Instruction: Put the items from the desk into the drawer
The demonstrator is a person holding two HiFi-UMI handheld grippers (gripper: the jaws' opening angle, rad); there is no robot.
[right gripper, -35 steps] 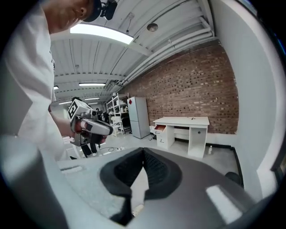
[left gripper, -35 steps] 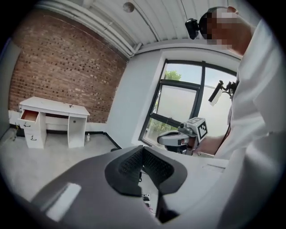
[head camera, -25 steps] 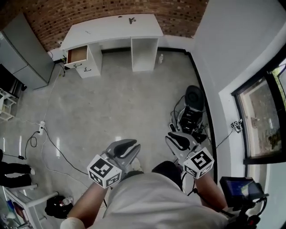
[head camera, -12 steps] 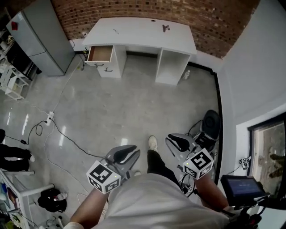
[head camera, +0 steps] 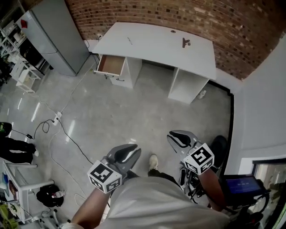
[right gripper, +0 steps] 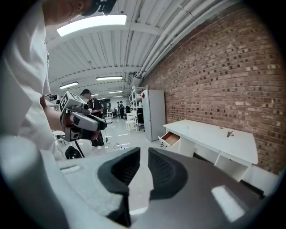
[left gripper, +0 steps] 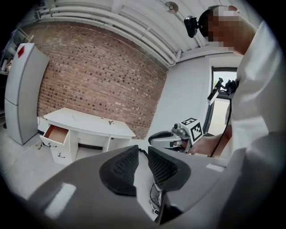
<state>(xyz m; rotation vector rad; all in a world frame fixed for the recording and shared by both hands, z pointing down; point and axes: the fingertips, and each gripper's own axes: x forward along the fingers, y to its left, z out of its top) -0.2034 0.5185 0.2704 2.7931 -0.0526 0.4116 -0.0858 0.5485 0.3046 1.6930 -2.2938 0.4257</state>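
Found white desk [head camera: 152, 44] at far side of the room, against the brick wall [head camera: 178, 13], well apart from both grippers across open floor [head camera: 134, 112].

Found drawer [head camera: 111, 65] at desk's left end pulled open; made out no contents inside.

Counted 3 small things on the desktop: small dark object [head camera: 186, 42] toward the right, thin stick-like item [head camera: 129, 40] toward the left, tiny dark speck [head camera: 173, 31] near the far edge. Could not identify any of them at this range.

Recorded left gripper [head camera: 133, 150] and right gripper [head camera: 173, 136] held near the body, each with jaws a narrow gap apart, pinching nothing.

Judged progress at 0 of 3 stowed. Left to do: approach the desk, pick up each item, place each in the drawer.
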